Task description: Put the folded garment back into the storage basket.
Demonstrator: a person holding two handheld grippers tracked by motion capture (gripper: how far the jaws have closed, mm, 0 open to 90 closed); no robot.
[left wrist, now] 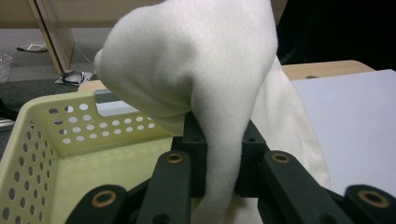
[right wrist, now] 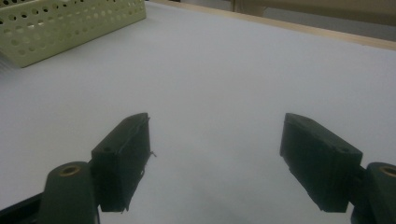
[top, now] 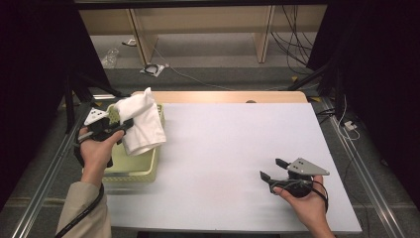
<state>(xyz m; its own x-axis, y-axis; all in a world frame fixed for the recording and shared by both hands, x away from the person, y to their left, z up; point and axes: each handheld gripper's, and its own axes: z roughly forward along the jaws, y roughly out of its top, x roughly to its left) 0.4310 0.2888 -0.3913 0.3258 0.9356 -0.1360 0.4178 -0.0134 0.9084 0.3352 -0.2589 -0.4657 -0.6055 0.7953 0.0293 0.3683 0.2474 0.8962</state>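
In the high view, a white cloth [top: 142, 120] is seen clamped in the left hand-held gripper [top: 130, 124] and lifted above the pale yellow perforated basket [top: 143, 171], which stands at the left edge of the tabletop [top: 233, 148], towards the far left corner. The cloth is draped over the jaws, and its lower part hangs over the basket's right wall. The left hand [top: 95, 151] is held over the basket's left side. The right hand-held gripper [top: 271, 168] is held by the right hand [top: 307, 201] near the near right corner of the tabletop, well apart from the basket, with its jaws spread wide and nothing between them.

In the left gripper view, the cloth [left wrist: 201, 70] is pinched between the two black jaws, which are drawn narrow on a fold of it; the cloth bulges above them and a strip trails down between them. The basket [left wrist: 56, 154] is seen below and to the left, its holed walls and bare floor exposed. The white tabletop [left wrist: 355, 121] is seen to the right.

In the right gripper view, the jaws are seen set wide apart over the bare white tabletop [right wrist: 224, 70], and nothing is gripped. A corner of the basket [right wrist: 70, 23] is seen at the upper left, well away from the jaws.
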